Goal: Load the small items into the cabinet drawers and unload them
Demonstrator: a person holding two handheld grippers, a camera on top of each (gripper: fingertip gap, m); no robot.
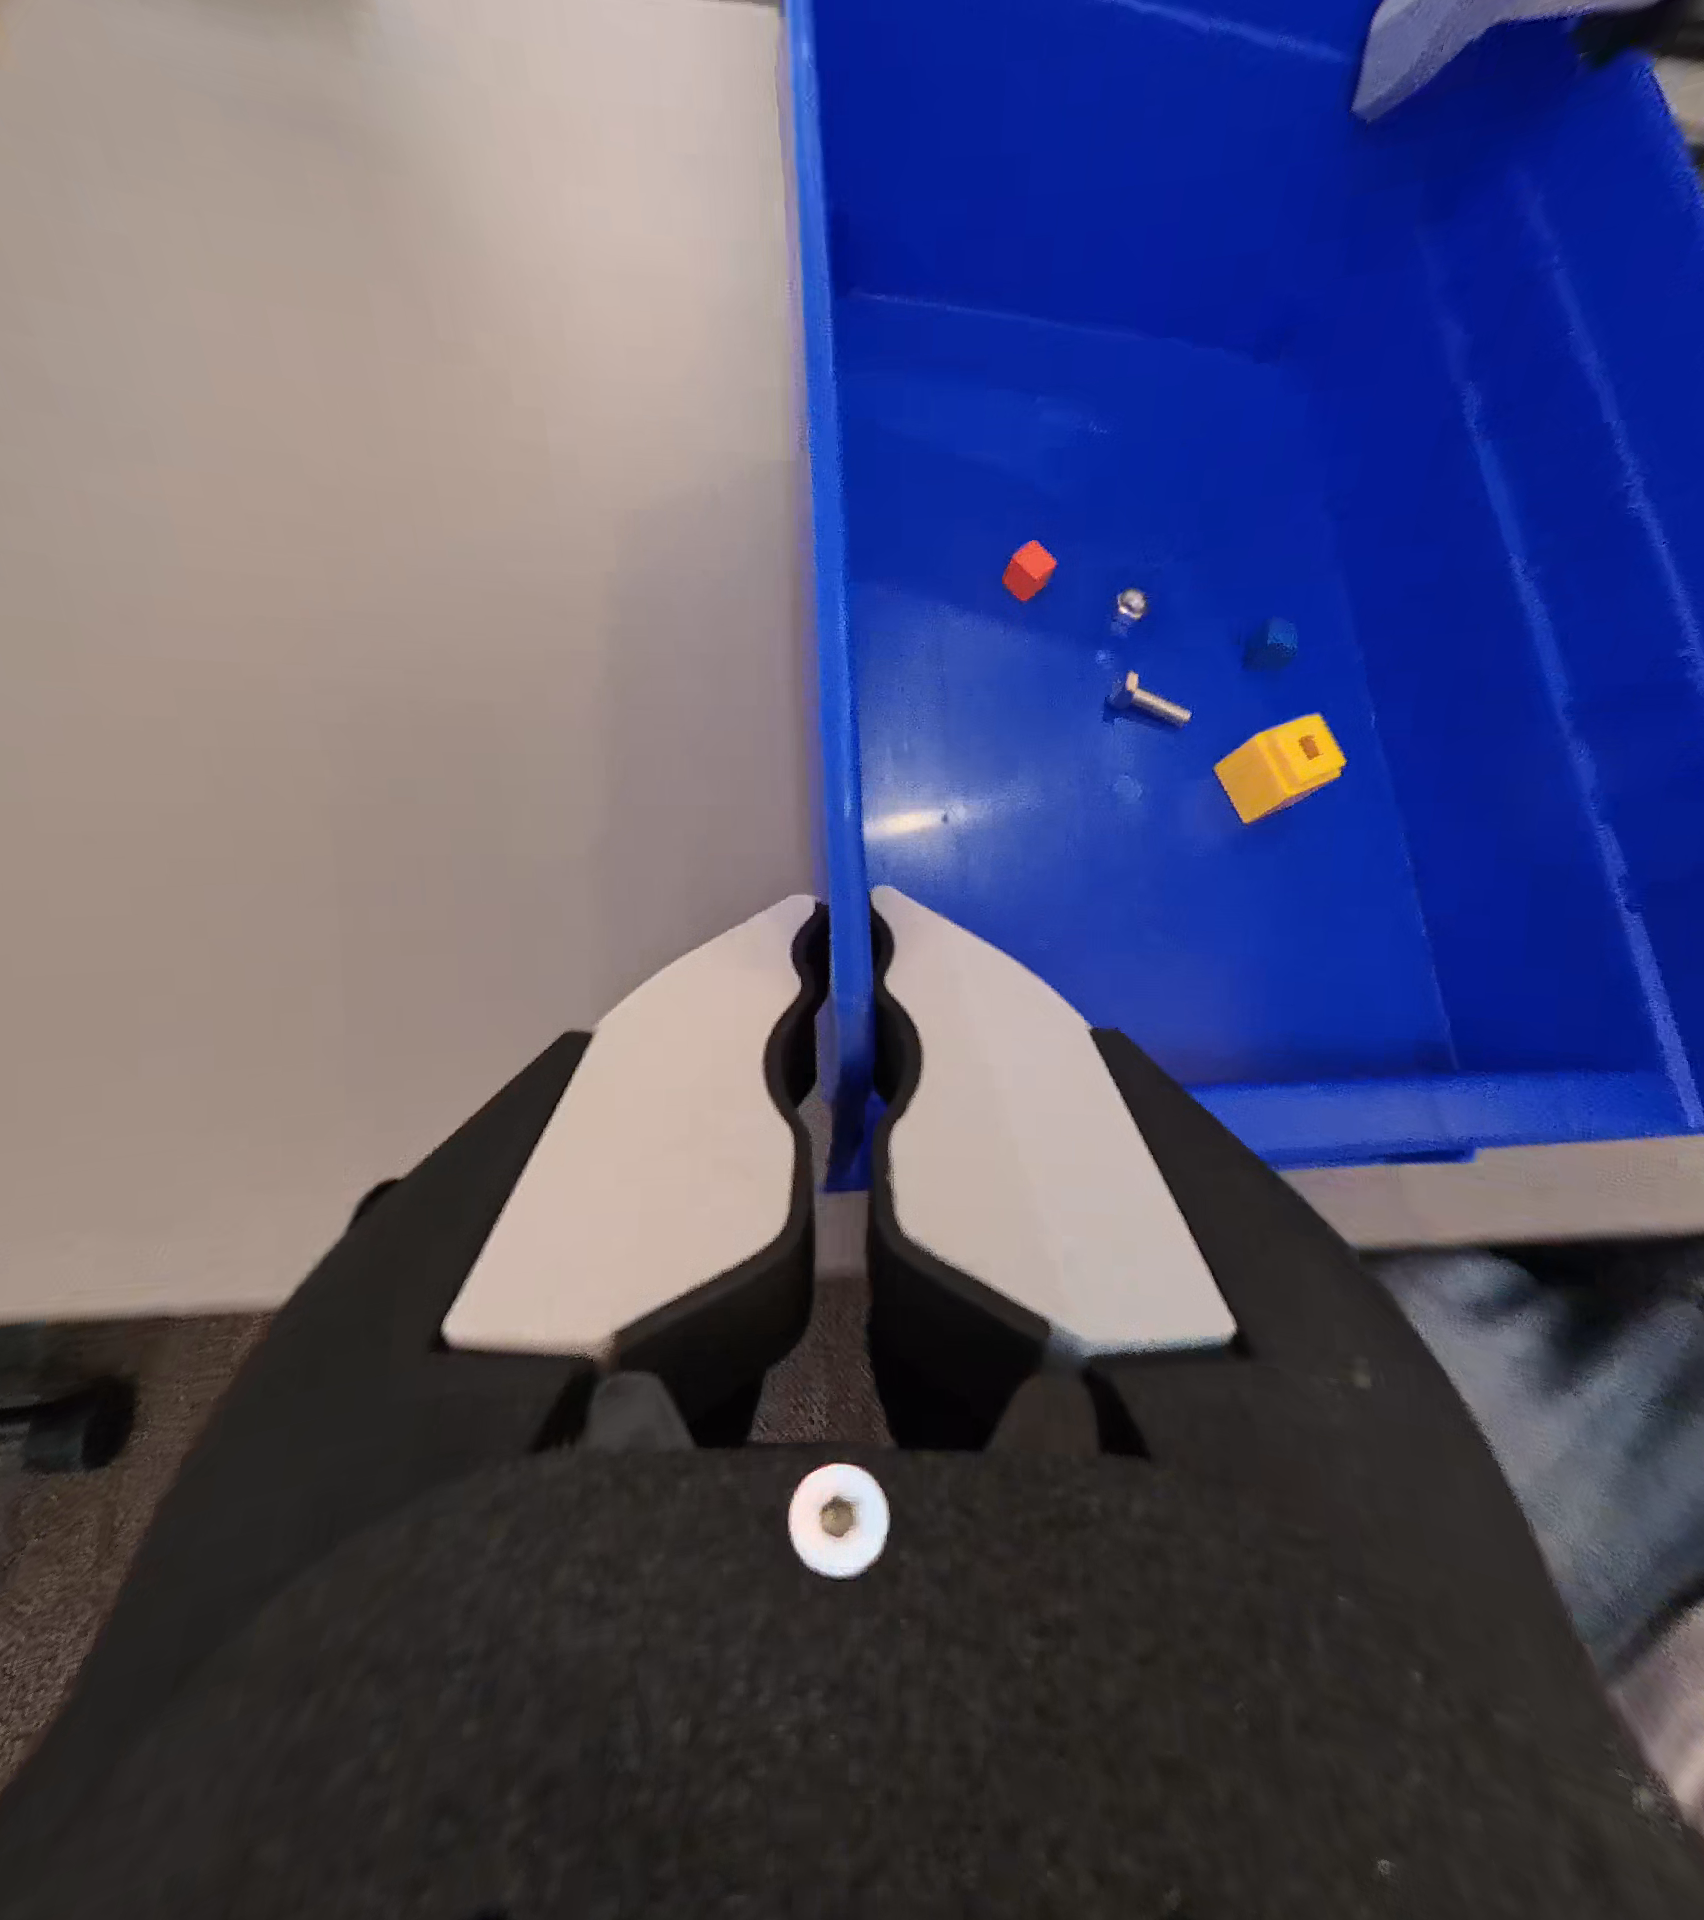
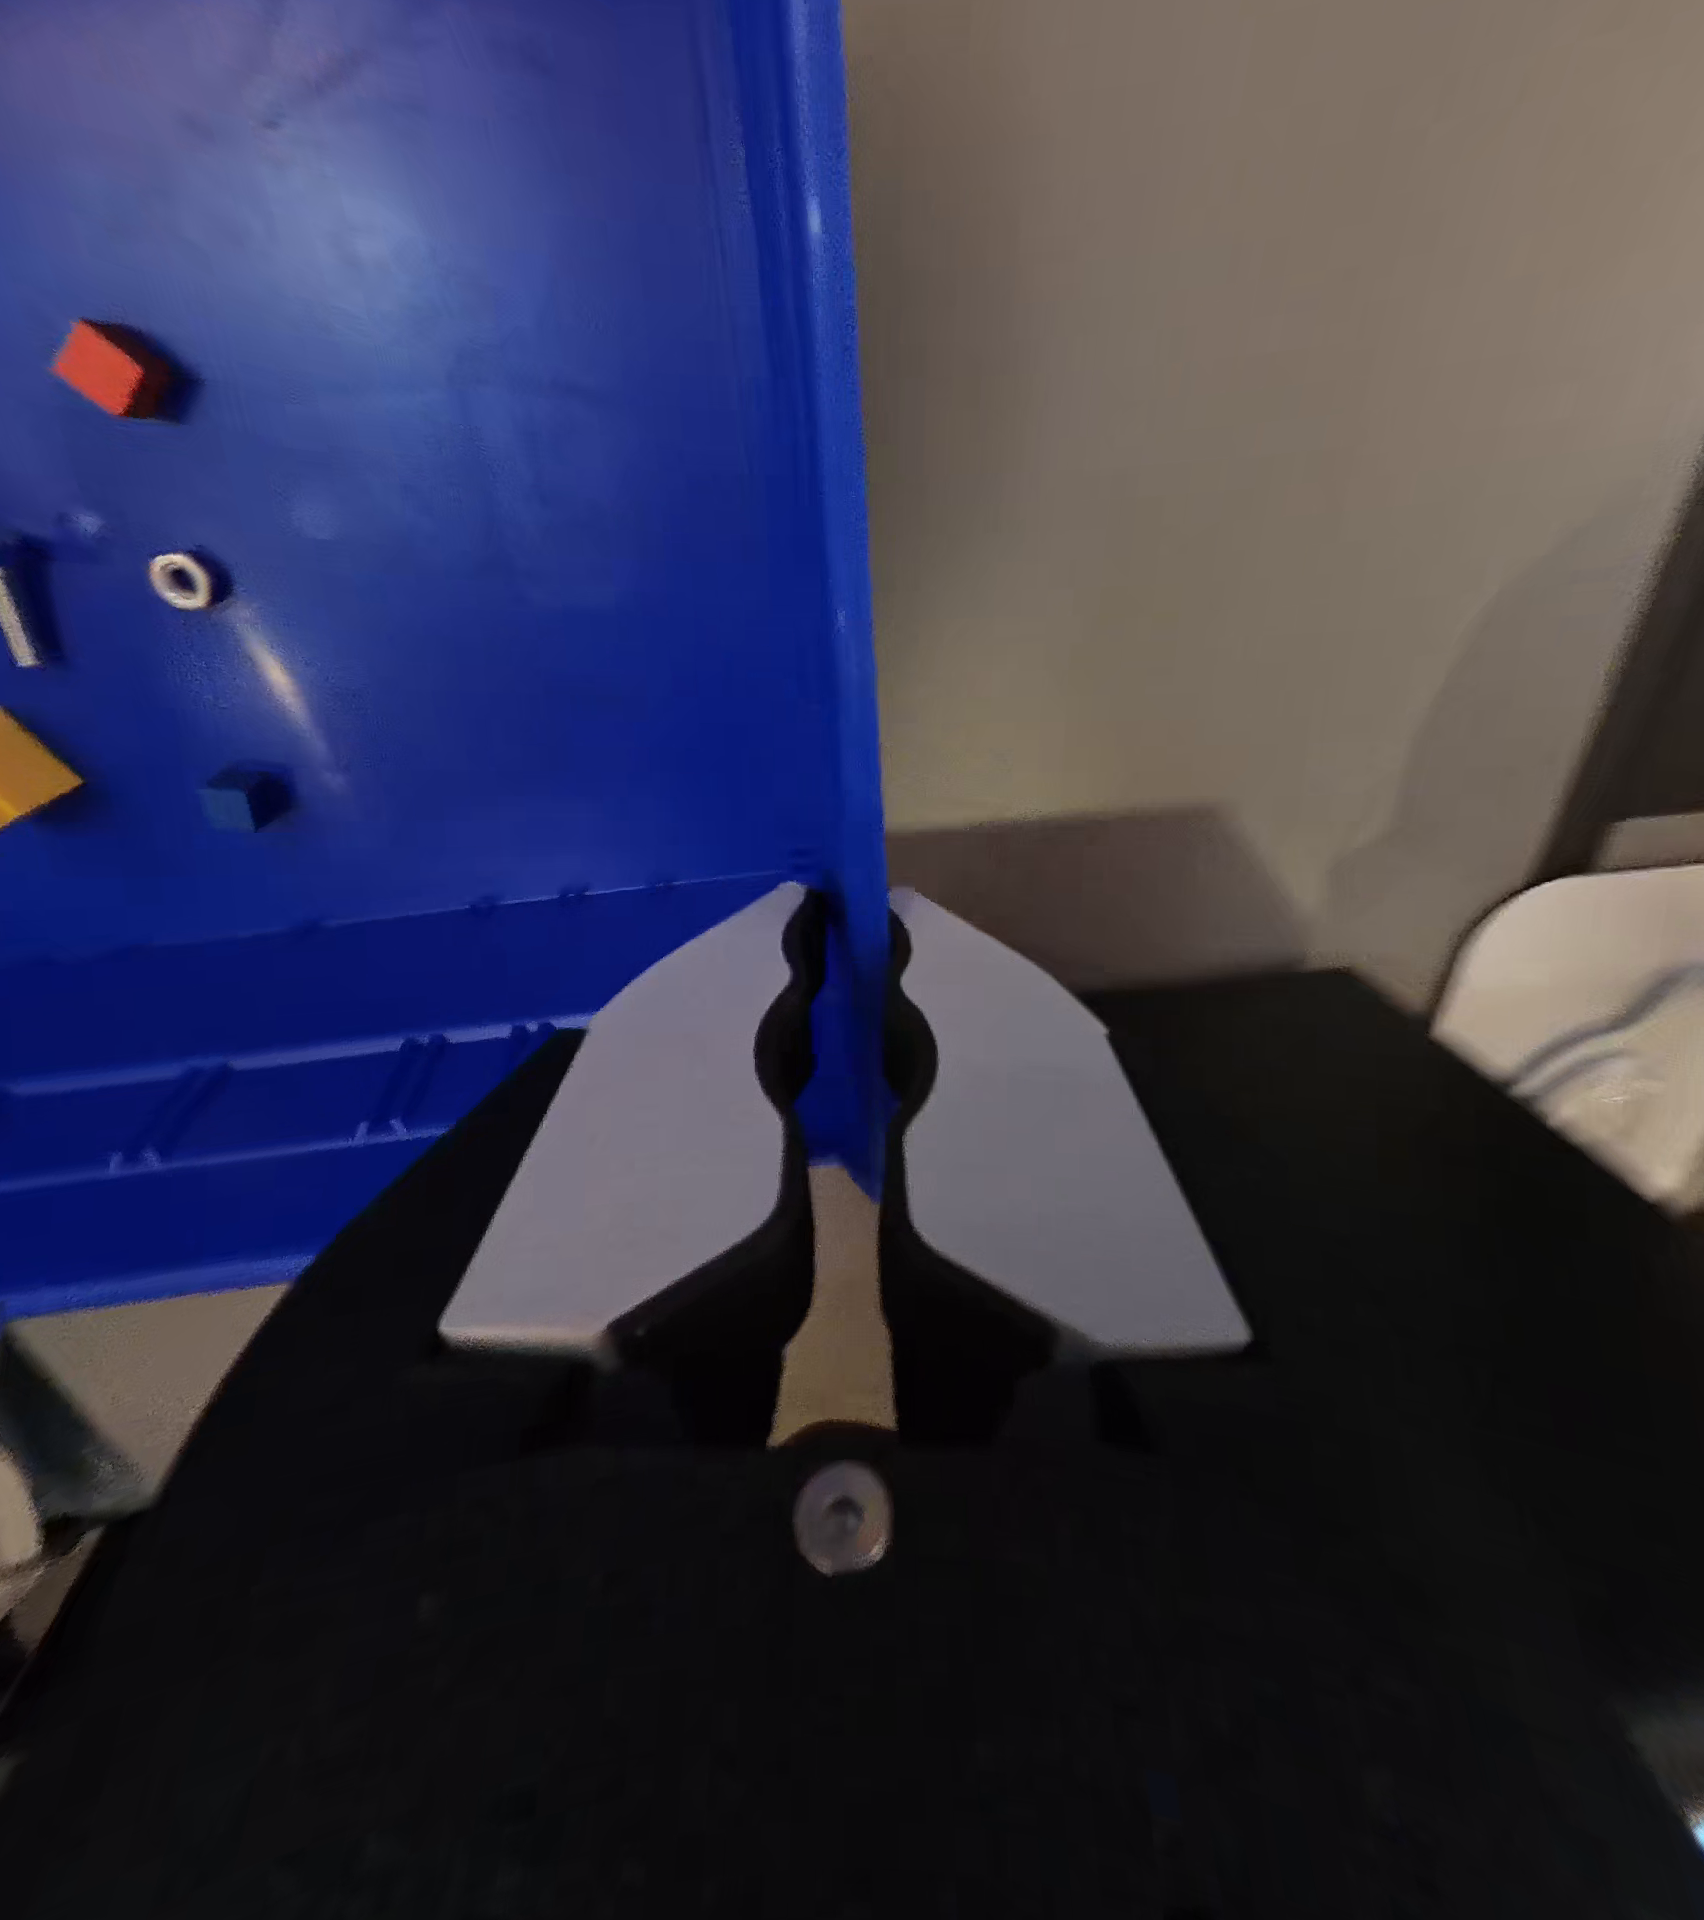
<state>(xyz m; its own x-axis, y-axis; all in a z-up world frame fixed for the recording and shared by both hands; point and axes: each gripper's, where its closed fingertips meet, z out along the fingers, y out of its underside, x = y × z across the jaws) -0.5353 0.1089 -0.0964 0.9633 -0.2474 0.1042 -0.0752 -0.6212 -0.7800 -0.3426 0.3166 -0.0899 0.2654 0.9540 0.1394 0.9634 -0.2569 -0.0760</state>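
No readable text, label, brand, number or sign is showing in either view; the blue bin, the small items lying in it and both grippers are bearing no legible markings.

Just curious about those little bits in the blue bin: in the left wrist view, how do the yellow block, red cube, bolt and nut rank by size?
Largest to smallest, as they look:
1. yellow block
2. bolt and red cube, too close to rank
3. nut
All lie close together, so nearness hardly skews it.
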